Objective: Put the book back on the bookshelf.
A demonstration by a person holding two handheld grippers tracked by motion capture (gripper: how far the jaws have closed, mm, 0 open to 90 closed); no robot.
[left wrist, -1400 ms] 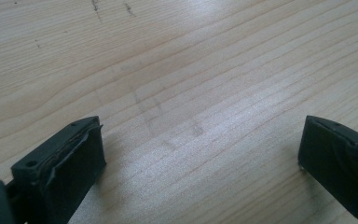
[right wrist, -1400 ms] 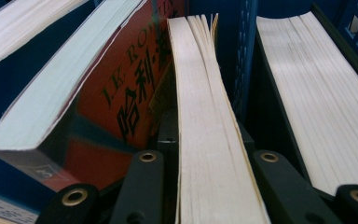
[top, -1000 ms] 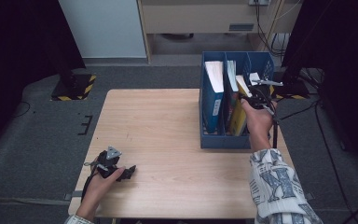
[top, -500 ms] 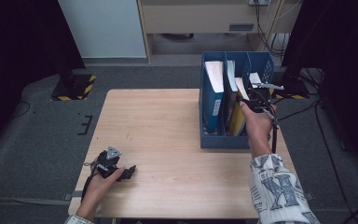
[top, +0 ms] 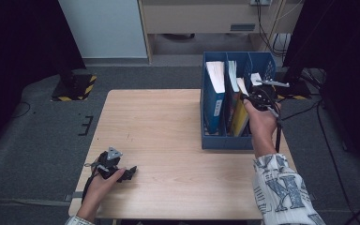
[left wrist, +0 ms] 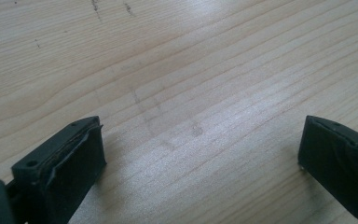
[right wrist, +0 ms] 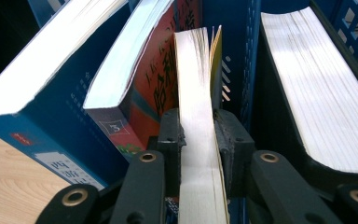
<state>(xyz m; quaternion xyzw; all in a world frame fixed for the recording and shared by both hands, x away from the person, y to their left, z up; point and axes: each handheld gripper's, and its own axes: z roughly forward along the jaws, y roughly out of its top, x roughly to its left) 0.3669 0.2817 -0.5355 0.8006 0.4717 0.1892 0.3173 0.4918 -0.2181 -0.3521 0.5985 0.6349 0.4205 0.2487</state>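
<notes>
Table (top: 168, 131) from above: my right gripper (top: 258, 99) sits at the blue file rack (top: 225, 140), my left gripper (top: 117, 171) rests near the front edge. Left gripper view: jaws spread over bare wood. Right gripper view: jaws pinch a yellow book (right wrist: 198, 154) standing in the rack's middle compartment

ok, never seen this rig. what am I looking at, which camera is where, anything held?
No robot: a person holds a handheld two-jaw gripper in each hand at a wooden table. The high view looks down from above the person's side. The other two cameras ride on the grippers and look along their jaws. The left gripper rests open near the table's front left corner, nothing between its jaws. The right gripper is shut on a yellow-covered book standing in a blue file rack, alongside a blue book and a red book.
</notes>
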